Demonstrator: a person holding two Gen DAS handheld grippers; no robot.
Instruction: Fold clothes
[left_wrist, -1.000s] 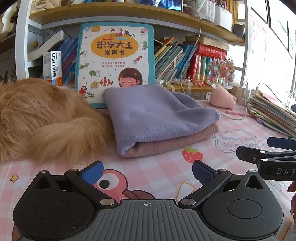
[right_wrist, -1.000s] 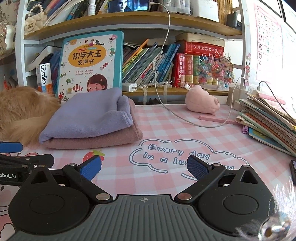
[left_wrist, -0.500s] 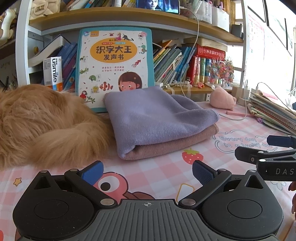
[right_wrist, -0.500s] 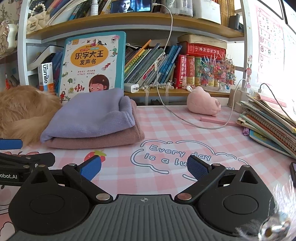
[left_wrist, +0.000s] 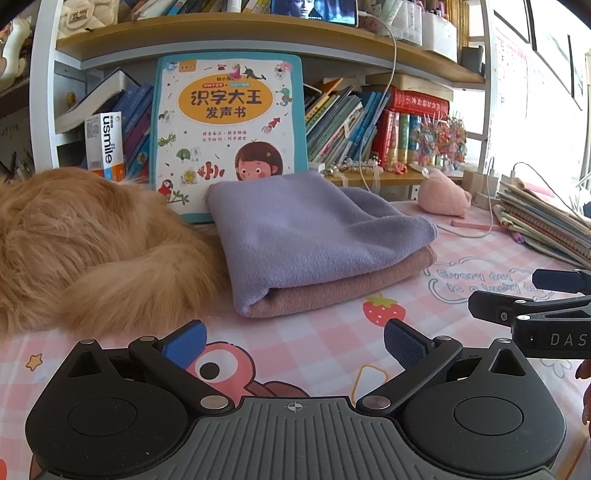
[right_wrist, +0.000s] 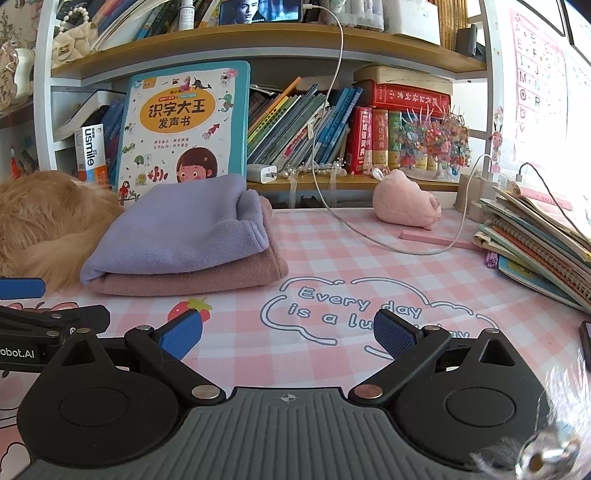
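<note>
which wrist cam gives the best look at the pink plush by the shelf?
Right wrist. The pink plush sits near centre, whole and unobstructed on the checked table cover. In the left wrist view the same plush is smaller, pushed toward the right edge, more distorted.

Wooden bookshelf (right_wrist: 266, 40) over a pink checked tabletop (right_wrist: 332, 254); bright daylight, perhaps a window, at right.

Bright daylight, strong fisheye bend

Light pours in from the right – the window side (right_wrist: 576, 122) is blown out to white glare in both views. The worktop (left_wrist: 317, 343) is evenly lit with soft shadows. Shelf lines (right_wrist: 258, 40) curve hard toward the edges; a blurred smear sits at the right wrist view's lower right corner.
</note>
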